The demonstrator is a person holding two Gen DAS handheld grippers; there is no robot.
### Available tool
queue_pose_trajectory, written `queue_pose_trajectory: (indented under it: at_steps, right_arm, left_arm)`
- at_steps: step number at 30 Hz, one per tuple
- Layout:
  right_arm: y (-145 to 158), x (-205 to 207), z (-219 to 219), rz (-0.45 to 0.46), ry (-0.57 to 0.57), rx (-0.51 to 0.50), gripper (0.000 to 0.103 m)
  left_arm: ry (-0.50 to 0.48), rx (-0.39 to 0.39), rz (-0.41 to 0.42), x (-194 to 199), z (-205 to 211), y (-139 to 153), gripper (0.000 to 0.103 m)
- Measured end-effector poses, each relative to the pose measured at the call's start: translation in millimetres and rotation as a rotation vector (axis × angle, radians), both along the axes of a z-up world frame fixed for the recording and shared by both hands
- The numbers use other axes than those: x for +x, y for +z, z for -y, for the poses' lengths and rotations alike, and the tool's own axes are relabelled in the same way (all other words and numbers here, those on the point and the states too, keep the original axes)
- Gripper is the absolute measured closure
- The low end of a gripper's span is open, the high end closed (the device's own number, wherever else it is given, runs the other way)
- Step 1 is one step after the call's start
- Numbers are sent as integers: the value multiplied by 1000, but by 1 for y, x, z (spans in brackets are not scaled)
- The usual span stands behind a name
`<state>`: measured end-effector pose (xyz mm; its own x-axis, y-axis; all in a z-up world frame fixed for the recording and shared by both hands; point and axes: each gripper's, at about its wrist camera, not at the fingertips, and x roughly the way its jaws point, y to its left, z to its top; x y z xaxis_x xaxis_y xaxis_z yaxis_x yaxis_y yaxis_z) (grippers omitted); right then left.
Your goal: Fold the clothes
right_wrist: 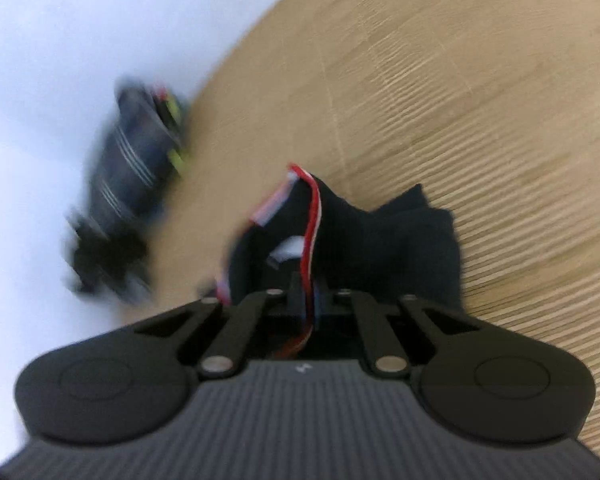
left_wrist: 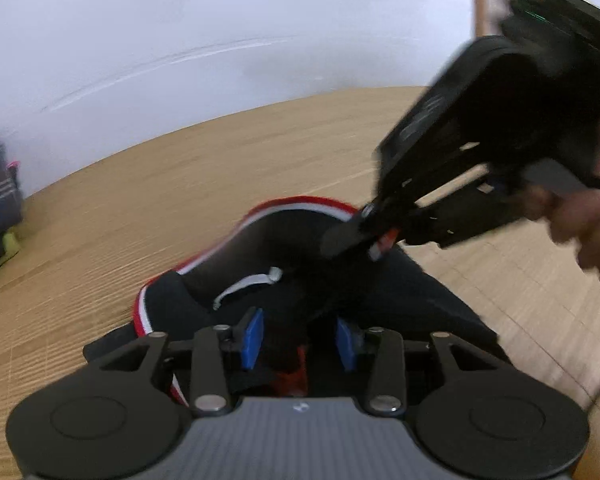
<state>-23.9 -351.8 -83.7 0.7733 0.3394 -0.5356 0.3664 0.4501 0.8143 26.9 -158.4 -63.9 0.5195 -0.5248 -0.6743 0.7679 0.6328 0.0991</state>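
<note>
The black garment (left_wrist: 284, 248) with red-and-white trim was bunched up on the wooden table (left_wrist: 148, 208). The left gripper (left_wrist: 300, 340) had its blue pads clamped on a fold of it. The right gripper (right_wrist: 306, 292) was pinched tight on the striped edge. Pile of other clothes (right_wrist: 132, 160) sat nearby, pretty blurry.

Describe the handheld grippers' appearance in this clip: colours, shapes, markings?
Both are matte black. The left gripper has blue pads, black linkage bars with silver rivets, two round discs and a ribbed grey body bearing a small white mark. The right gripper looks the same; a bare hand holds it.
</note>
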Motion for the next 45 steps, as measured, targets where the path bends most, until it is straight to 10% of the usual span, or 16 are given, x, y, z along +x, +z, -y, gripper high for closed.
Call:
queue_pose_trajectory:
  at_steps: [6,11,20,27,41,45]
  right_arm:
    - [-63,-36,8,161,-227,335,97]
    - [-51,-39,11,66,-148,182,94]
    - [0,-15,-10,40,85,-244,93]
    - [9,-15,-25,163,-8,-306,96]
    - [17,-7,-26,92,122,-344,94]
    - [54,33,-26,133,351,-612,93]
  left_arm:
    - [112,35,21,0,0,-4,60]
    - [36,125,158,-22,10,-2,60]
    - [-16,113,116,-27,16,1,60]
    - [-60,-61,-25,-16,9,16,63]
    - [33,112,108,-14,30,1,61]
    - [52,139,131,-17,36,-5,60]
